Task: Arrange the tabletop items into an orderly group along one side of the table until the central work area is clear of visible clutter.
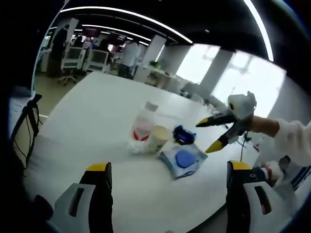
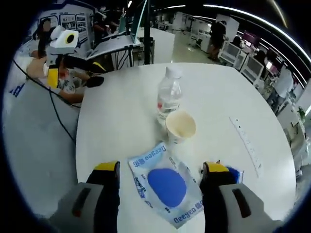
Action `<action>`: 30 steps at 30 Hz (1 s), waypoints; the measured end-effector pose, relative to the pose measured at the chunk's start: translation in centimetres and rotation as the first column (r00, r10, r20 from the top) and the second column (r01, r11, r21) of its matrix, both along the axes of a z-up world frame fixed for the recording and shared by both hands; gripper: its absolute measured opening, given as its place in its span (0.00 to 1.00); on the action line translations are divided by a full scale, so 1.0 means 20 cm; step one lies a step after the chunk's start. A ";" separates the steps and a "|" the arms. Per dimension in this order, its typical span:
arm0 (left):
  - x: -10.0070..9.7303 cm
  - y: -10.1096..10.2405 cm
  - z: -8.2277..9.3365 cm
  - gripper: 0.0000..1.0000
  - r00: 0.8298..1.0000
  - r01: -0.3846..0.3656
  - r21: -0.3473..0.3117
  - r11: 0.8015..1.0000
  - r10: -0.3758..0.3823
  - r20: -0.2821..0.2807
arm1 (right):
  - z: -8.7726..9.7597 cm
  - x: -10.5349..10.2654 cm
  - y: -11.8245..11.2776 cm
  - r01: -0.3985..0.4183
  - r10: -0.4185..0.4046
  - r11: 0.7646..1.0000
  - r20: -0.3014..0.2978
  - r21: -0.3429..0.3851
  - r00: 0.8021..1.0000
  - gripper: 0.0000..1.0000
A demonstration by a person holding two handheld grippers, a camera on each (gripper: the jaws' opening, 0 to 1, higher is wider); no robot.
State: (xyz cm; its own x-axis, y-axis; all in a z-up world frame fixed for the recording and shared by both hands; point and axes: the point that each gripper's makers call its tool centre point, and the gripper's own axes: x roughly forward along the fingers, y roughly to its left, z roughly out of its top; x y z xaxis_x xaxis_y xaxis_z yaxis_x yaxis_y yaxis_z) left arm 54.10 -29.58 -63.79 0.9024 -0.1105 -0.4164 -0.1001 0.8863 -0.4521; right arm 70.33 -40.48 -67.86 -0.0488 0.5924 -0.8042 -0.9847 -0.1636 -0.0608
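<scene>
The table [image 2: 121, 121] is smooth, matte white with a rounded edge. In my right gripper view, a clear plastic bottle [image 2: 169, 96] stands upright near the middle, ribbed, with a white cap and a red-and-white label. Just in front of it, touching or nearly so, stands a cream paper cup [image 2: 180, 127], open mouth up. Nearer me a flat, crinkly wipes pack [image 2: 165, 187] lies on the table, pale blue with a dark blue oval flap, between my right gripper's [image 2: 161, 182] jaws, which are spread wide and grip nothing. A small dark blue item [image 2: 234, 173] peeks out beside the right jaw; I cannot tell what it is. A white power strip [image 2: 247, 143] lies farther right. My left gripper [image 1: 168, 177] hovers wide open too, empty, short of the group.
</scene>
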 end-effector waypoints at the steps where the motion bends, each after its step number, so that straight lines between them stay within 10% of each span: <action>1: 0.00 0.00 0.00 0.96 1.000 0.002 0.001 1.000 -0.002 -0.001 | -0.01 0.00 0.01 0.000 0.000 1.000 0.001 0.001 1.000 0.67; 13: 0.01 0.01 0.05 0.94 0.999 0.042 0.019 0.999 -0.042 -0.002 | 0.09 -0.02 -0.05 0.094 -0.093 0.993 -0.011 0.078 0.996 0.66; 30: 0.19 -0.18 0.17 0.91 0.980 0.192 0.089 0.977 -0.196 0.032 | 0.22 0.09 -0.57 0.328 -0.332 0.932 -0.004 0.157 0.943 0.65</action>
